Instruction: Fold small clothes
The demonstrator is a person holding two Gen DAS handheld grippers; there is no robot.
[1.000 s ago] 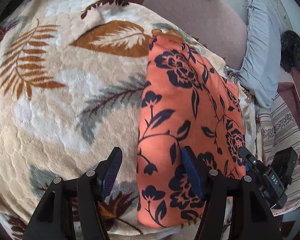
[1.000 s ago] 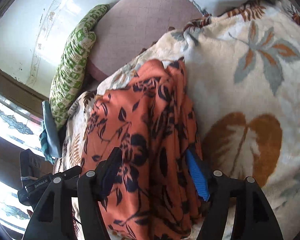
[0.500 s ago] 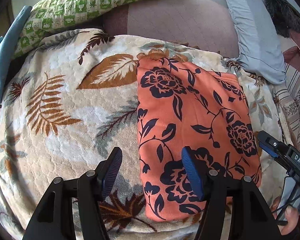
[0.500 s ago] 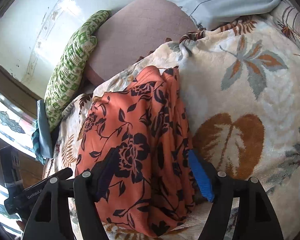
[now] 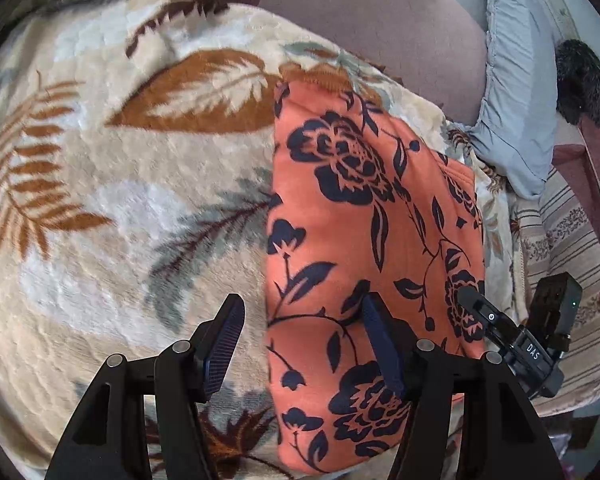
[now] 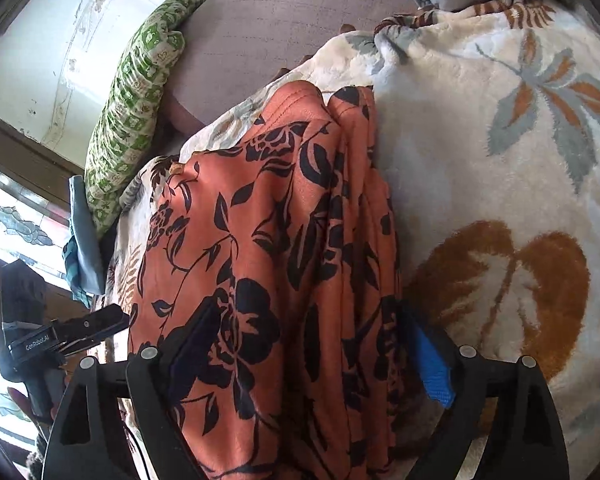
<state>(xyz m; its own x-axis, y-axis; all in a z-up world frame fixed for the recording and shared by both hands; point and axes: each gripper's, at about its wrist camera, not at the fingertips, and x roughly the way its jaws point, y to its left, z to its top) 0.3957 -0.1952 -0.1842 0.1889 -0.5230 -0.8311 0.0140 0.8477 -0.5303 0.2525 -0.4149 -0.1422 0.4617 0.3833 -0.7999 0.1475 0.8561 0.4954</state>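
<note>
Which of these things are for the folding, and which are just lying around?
For the folding:
- orange flowered garment, lying on the blanket
- left gripper, open
- right gripper, open, fingers on either side of the garment

Just lying about:
- leaf-pattern blanket
- green patterned pillow
- pale blue pillow
- striped cloth

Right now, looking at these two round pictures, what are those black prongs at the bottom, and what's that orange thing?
A person holds a two-finger tool in each hand, with a fisheye camera looking along its fingers. One picture comes from the left hand-held gripper, the other from the right hand-held gripper. Both are open and hold nothing. The orange floral garment, already folded, lies on a cream leaf-print blanket on a bed. The left straddles the garment's edge; the right straddles its layered side. A green pillow lies behind.
</note>
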